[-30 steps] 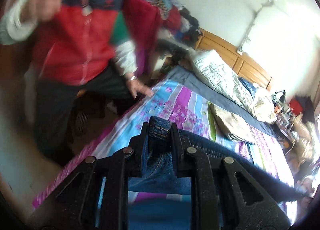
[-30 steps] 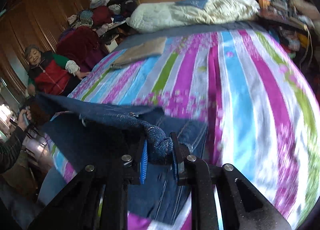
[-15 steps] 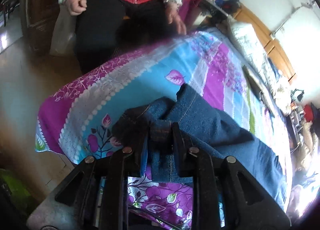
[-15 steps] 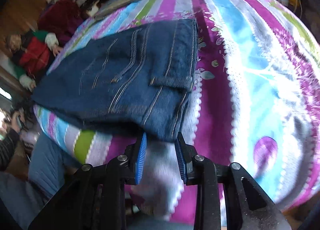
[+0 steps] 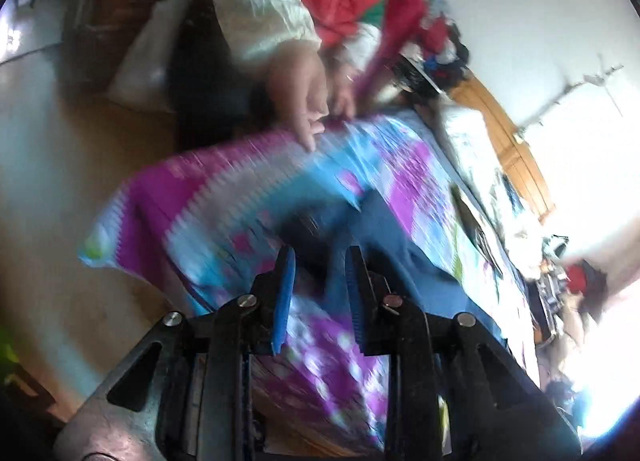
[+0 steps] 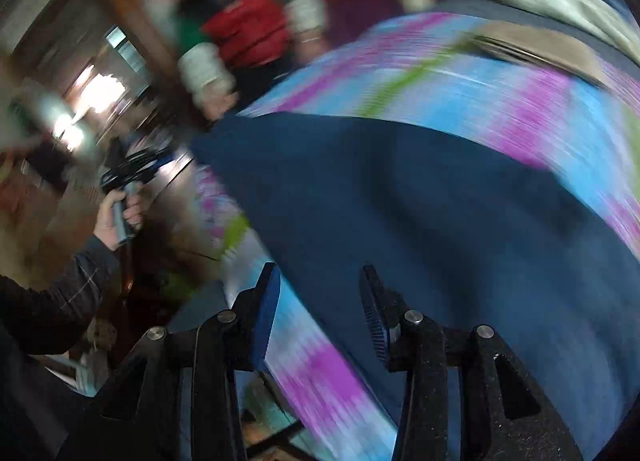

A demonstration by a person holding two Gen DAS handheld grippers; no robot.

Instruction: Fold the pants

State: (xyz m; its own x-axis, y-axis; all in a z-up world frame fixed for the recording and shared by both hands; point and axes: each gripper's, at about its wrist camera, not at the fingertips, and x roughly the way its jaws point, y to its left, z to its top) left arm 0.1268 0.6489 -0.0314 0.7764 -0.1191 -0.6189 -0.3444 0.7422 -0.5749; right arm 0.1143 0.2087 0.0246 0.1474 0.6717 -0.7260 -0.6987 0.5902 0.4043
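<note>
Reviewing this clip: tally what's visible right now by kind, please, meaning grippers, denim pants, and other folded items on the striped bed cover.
Black two-finger grippers: 2, left and right, both open
Dark blue denim pants: 1
Tan folded cloth: 1
Total: 4

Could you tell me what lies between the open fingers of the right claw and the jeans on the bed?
Nothing else: in the right wrist view the right claw hangs open directly over the jeans, which lie on the striped bedspread.
</note>
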